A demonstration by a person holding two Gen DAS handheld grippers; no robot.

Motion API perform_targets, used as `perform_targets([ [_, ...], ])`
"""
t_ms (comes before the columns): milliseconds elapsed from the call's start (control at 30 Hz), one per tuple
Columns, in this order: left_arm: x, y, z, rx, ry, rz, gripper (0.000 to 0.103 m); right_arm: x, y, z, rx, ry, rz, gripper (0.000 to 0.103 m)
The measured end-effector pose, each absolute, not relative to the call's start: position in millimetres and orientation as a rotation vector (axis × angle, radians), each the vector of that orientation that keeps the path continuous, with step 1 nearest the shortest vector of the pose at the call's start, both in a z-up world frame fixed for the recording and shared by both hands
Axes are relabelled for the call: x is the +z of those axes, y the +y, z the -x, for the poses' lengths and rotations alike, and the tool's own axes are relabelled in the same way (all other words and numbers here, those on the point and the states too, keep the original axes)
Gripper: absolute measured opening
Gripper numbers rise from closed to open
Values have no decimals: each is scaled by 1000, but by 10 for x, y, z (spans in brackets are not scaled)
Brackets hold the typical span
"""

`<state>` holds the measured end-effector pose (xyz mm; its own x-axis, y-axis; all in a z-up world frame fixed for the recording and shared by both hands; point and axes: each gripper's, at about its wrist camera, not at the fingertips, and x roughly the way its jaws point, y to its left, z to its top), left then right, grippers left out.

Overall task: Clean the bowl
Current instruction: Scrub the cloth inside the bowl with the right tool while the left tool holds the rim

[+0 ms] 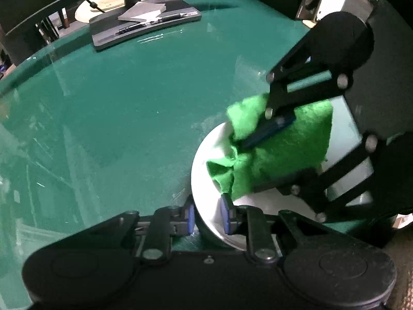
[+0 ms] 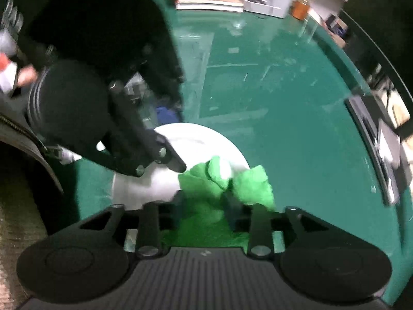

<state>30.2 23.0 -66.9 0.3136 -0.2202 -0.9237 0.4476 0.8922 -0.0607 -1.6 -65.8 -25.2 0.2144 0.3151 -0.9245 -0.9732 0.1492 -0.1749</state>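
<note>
A white bowl sits on the green table. My left gripper is shut on the bowl's near rim, one blue pad outside and one inside. My right gripper comes in from the right, shut on a bright green cloth that it presses into the bowl. In the right wrist view the bowl lies ahead, the green cloth is bunched between my right gripper's fingers, and the left gripper reaches over the bowl's left side.
A dark monitor base with pens and a grey pad stands at the table's far edge. In the right wrist view, books, boxes and an orange jar crowd the far side. A person's dark sleeve is at left.
</note>
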Motion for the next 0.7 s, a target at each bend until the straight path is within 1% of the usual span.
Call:
perform_targets([
  [33,-679,228,-356,-448,1200,-215,21,-270,-618,47,1088,880,984,24],
  [67,-688,232,-397,-452,1223,-205,22,-282,-601,44,1070,908,970,13],
  [100,-690,242,-405,-453,1231,-198,22,-261,-596,9,1055,1007,915,12],
  [200,-716,273,-484,-476,1273,-140,21,-231,-646,73,1176,1078,837,11],
  [267,-736,288,-516,-491,1294,-114,21,-221,-617,86,1206,1072,817,11],
  [333,-743,294,-505,-496,1296,-119,20,-235,-554,49,1166,1015,834,11],
  [400,-750,309,-499,-500,1300,-124,20,-219,-583,-93,1103,1041,820,13],
  [433,-763,332,-512,-500,1306,-107,20,-218,-599,-103,1082,1046,833,10],
  [467,-780,367,-526,-500,1313,-81,21,-203,-636,-73,1080,1065,868,10],
  [500,-786,388,-540,-499,1319,-62,21,-189,-668,-40,1079,1084,900,11],
  [533,-792,405,-554,-500,1325,-45,22,-189,-660,27,1100,1109,904,14],
  [700,-782,407,-537,-501,1328,-41,22,-188,-536,71,1125,1051,822,13],
])
